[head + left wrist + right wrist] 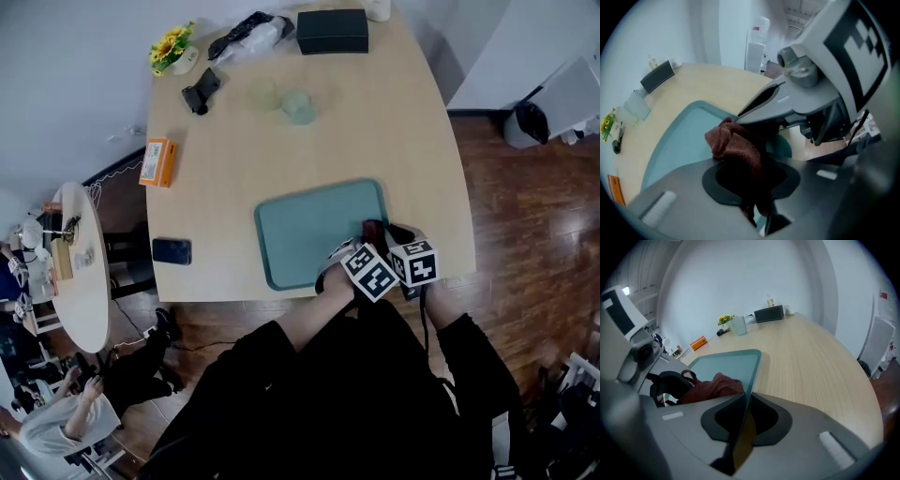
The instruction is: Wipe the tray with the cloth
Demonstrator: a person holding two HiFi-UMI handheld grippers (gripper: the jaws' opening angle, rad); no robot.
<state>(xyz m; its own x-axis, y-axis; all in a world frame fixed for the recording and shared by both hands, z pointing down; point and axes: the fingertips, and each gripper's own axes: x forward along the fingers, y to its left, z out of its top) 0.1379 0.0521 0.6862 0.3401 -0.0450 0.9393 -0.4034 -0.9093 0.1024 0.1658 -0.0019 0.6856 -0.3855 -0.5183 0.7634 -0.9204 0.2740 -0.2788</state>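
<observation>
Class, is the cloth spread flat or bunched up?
Bunched up: the cloth hangs in crumpled folds from the shut left gripper, over one corner of the tray.

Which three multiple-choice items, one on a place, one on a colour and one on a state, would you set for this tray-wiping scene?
1. Where on the table does the tray lie?
A. At its far edge, by the flowers.
B. At its near edge, in front of the person.
C. In its far left corner.

2. What colour is the cloth?
A. White.
B. Yellow.
C. Reddish brown.

3. How does the left tool stand?
A. Shut on the cloth.
B. Open and empty.
C. Shut on a phone.

Answers:
1 B, since the head view shows the tray at the edge nearest the person.
2 C, as the left gripper view and the right gripper view both show.
3 A, since the left gripper view shows the cloth pinched between its jaws.
</observation>
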